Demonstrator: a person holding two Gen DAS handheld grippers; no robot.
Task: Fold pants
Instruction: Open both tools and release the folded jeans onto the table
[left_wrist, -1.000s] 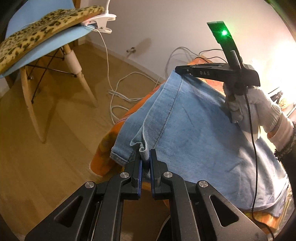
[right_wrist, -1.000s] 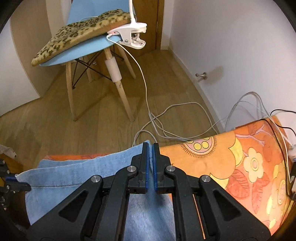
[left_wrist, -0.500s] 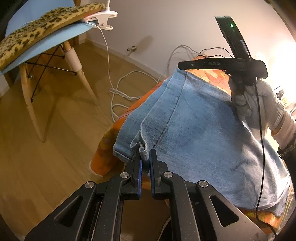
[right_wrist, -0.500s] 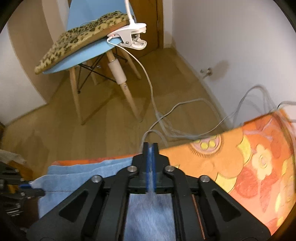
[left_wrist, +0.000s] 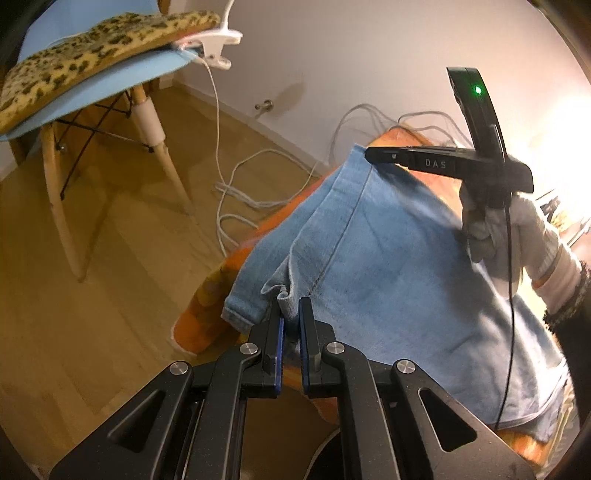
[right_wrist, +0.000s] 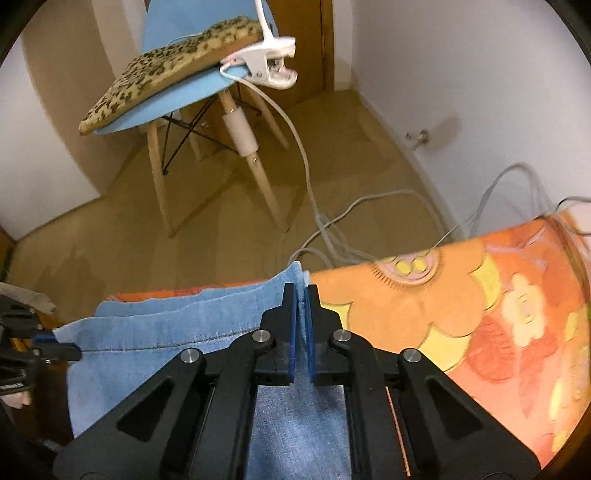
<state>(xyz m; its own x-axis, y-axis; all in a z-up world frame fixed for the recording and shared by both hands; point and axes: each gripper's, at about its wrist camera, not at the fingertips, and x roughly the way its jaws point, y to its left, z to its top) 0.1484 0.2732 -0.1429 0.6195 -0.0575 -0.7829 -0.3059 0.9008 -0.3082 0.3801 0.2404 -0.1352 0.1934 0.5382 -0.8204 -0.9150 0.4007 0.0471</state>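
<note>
Light blue denim pants (left_wrist: 388, 280) lie folded over an orange floral cloth (right_wrist: 461, 314). My left gripper (left_wrist: 290, 314) is shut on the near corner of the pants, with a fold of denim pinched between its pads. My right gripper (right_wrist: 302, 299) is shut on the far corner of the pants (right_wrist: 184, 332) at the cloth's edge. In the left wrist view the right gripper (left_wrist: 373, 155) shows at the far corner, held by a white-gloved hand (left_wrist: 517, 236). In the right wrist view the left gripper (right_wrist: 55, 347) shows at the left edge.
A blue chair (right_wrist: 177, 99) with a leopard-print cushion (right_wrist: 173, 62) and a white clip lamp (right_wrist: 266, 62) stands on the wooden floor beyond the cloth. White cables (right_wrist: 332, 229) trail over the floor along the white wall (right_wrist: 461, 74).
Both grippers keep their hold on the pants' corners. The right gripper has lifted and drawn its corner a little nearer, and the denim between the two grippers is stretched flatter.
</note>
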